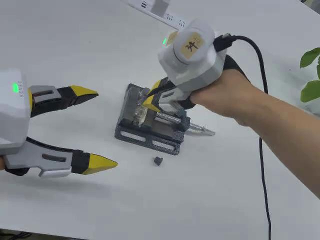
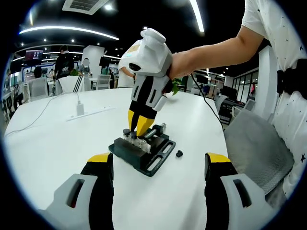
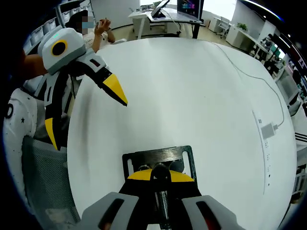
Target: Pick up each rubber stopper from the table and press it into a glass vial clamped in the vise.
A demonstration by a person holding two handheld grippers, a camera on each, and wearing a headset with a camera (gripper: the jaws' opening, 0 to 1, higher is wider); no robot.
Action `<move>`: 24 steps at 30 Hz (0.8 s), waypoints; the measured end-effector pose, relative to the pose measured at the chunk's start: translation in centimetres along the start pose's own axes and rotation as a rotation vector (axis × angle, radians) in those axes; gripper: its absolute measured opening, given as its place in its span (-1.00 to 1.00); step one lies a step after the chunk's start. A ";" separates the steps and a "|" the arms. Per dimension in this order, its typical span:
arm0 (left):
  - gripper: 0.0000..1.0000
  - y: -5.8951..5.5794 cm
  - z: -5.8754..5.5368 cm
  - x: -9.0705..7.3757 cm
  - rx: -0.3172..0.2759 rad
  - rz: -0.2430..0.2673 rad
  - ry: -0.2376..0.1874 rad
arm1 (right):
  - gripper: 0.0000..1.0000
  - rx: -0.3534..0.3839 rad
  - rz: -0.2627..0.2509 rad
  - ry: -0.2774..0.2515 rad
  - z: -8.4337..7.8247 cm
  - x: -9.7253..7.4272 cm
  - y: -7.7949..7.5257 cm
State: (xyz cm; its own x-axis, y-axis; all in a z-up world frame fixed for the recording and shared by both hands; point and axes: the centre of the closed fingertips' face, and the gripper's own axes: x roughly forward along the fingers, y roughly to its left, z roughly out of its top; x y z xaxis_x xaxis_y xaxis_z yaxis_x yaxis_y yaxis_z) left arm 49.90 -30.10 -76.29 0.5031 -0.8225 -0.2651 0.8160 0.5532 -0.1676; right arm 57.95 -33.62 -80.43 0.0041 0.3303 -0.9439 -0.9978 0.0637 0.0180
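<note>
Wide white table (image 1: 75,45); left hand-held gripper (image 1: 105,128) hangs spread wide, empty; right hand-held gripper (image 2: 137,128) is down at the vise (image 1: 145,137), over the clamped vial (image 1: 139,117), clenched on a dark stopper (image 3: 160,171); a spare stopper (image 1: 158,161) lies just beside the vise

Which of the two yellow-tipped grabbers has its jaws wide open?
The left gripper, at the left edge of the head view: its jaws are spread wide, holding nothing. The right gripper has its jaws pinched on a stopper over the vise.
</note>
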 end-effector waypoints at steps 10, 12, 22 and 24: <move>0.52 0.2 0.4 0.1 -0.001 0.001 -0.008 | -0.88 0.112 0.008 0.025 0.0 -0.3 0.5; 0.51 0.1 0.4 0.1 0.000 -0.001 -0.008 | -0.88 0.098 0.004 0.025 0.0 -0.4 0.6; 0.50 -0.1 0.5 0.0 0.003 -0.003 -0.004 | -0.85 0.082 -0.013 -0.016 0.0 -0.4 0.3; 0.50 -0.1 0.3 -0.1 0.001 0.000 -0.001 | -0.84 0.094 -0.011 -0.028 0.0 -0.5 0.3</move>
State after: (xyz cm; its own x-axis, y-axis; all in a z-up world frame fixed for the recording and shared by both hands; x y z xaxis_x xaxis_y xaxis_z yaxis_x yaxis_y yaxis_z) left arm 49.86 -30.10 -75.94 0.5030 -0.8229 -0.2641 0.8165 0.5527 -0.1669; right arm 57.61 -33.78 -80.02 0.0185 0.3554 -0.9345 -0.9871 0.1551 0.0395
